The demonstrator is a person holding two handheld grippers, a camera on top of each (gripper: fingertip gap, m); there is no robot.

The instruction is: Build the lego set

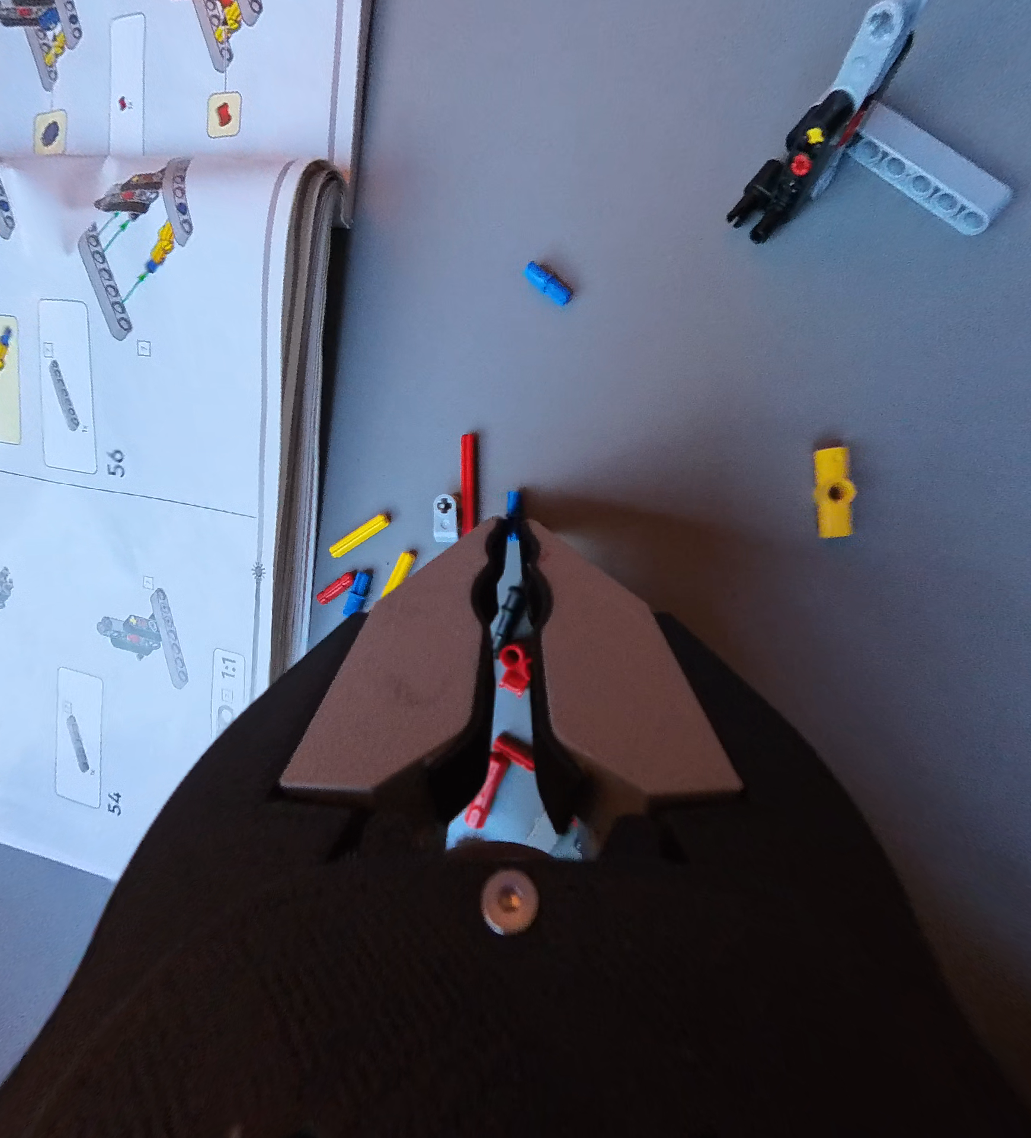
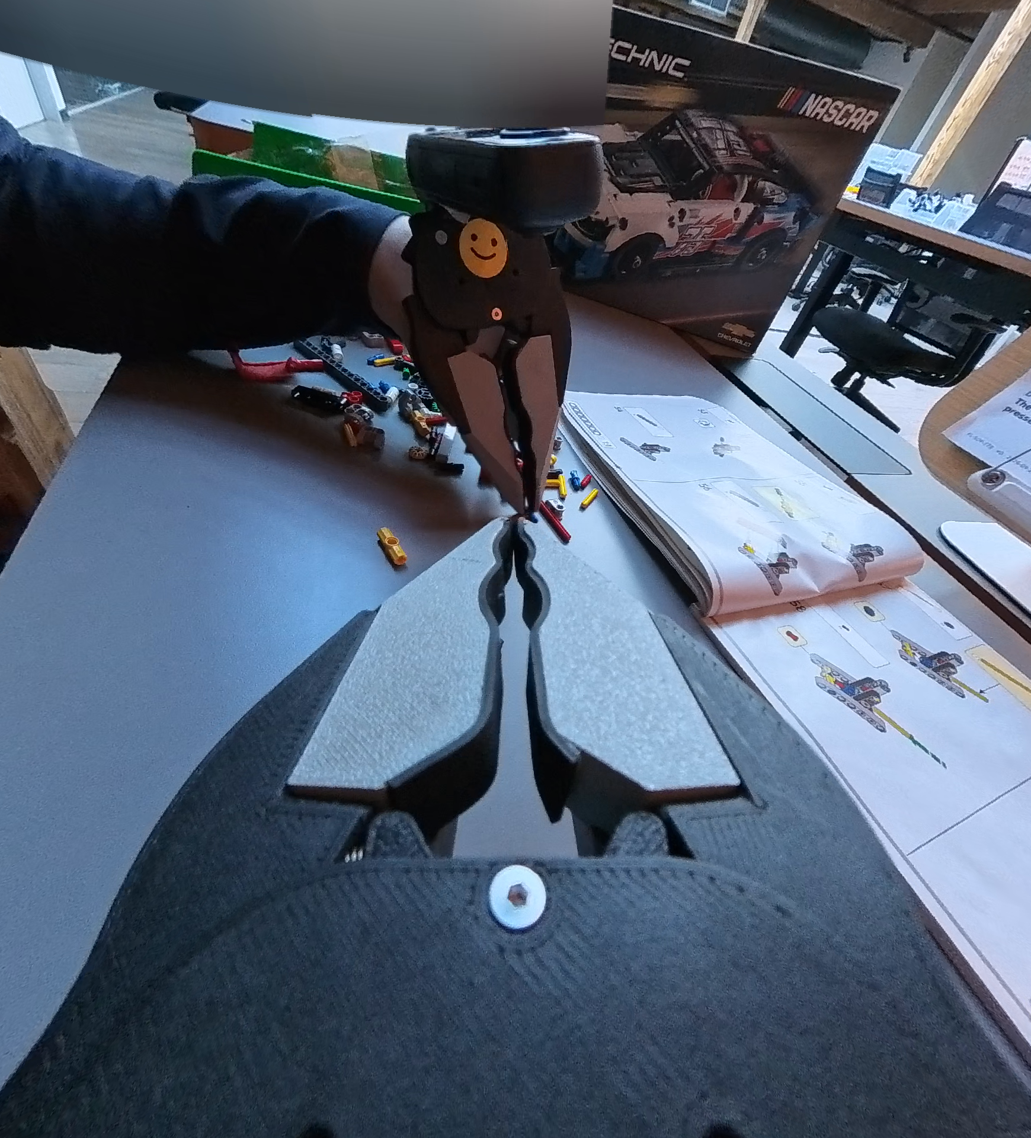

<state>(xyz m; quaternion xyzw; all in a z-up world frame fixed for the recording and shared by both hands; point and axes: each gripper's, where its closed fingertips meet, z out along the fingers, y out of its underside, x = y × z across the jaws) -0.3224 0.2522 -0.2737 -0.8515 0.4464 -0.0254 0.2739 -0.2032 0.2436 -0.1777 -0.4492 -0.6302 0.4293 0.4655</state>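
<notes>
We note a grey table (image 2: 131,554) carrying everything. At its far edge stands a large dark box (image 2: 747,203) with a race car pictured on it. Along the table's right edge lies an open instruction booklet (image 2: 747,492), pages of build diagrams showing.

The left hand-held gripper (image 2: 525,512), held by a person's dark-sleeved arm (image 2: 131,258), points steeply down at the table near the booklet's edge. Its fingers are closed to a sliver, and a small blue pin (image 1: 513,506) sits pinched at the very tips, most of it poking out beyond them. The right hand-held gripper (image 2: 513,523) faces it, tips nearly meeting the left one's; its fingers are fully together with nothing between them.

Toward the far edge we see a scattered heap of loose parts (image 2: 377,406). Apart from it lies a partial assembly (image 1: 858,154) of light grey beams with black connectors.

Just beside the left gripper's tips: a red axle (image 1: 468,480) touching a small grey connector (image 1: 445,516), two yellow axles (image 1: 359,534), a short red pin (image 1: 336,588) and a blue pin (image 1: 358,591). Well apart lie a yellow connector (image 1: 833,492) and another blue pin (image 1: 548,283).
</notes>
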